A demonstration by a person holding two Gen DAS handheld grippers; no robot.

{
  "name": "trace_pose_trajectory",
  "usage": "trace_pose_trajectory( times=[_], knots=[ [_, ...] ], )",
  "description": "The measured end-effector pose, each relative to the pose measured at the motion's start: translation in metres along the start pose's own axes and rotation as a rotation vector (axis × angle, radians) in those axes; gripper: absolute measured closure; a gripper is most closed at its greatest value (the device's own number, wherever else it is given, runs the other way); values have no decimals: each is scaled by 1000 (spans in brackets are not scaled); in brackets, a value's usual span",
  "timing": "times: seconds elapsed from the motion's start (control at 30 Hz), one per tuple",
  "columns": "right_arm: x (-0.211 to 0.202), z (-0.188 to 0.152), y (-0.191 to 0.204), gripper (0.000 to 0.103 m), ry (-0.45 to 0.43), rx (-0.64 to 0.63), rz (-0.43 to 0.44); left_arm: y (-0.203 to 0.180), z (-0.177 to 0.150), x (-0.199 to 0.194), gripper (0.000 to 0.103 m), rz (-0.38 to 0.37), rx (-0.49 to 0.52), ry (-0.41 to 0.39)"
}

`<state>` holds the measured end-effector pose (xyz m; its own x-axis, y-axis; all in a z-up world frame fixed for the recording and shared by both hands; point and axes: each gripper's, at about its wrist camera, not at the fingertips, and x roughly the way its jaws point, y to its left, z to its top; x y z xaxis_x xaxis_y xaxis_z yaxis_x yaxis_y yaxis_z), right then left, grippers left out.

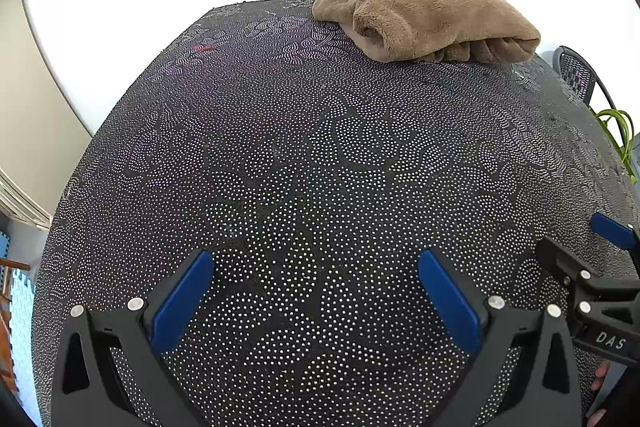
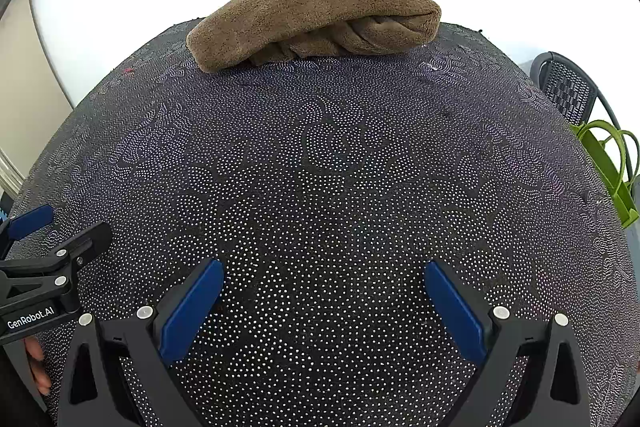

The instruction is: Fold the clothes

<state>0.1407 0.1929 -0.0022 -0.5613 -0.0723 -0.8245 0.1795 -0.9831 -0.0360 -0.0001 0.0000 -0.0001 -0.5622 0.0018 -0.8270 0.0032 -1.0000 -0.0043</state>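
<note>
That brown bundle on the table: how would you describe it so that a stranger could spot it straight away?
Start from the big dark table covered in swirls of white dots. Look to its far edge, opposite the two open grippers, the left and the right. There lies a fluffy brown garment, folded into a thick soft bundle, the only cloth item and the only brown thing on the table.

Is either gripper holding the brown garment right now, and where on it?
Neither. The left gripper and right gripper are open and empty; the brown garment lies bundled across the table.
</note>
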Motion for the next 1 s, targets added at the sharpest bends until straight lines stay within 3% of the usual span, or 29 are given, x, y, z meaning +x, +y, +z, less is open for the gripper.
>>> trace_pose_trajectory(
  times=[1.0],
  knots=[
    [-1,4,-5,1,-2,22,23,-8,7,-2,0,13,-29,25]
  ],
)
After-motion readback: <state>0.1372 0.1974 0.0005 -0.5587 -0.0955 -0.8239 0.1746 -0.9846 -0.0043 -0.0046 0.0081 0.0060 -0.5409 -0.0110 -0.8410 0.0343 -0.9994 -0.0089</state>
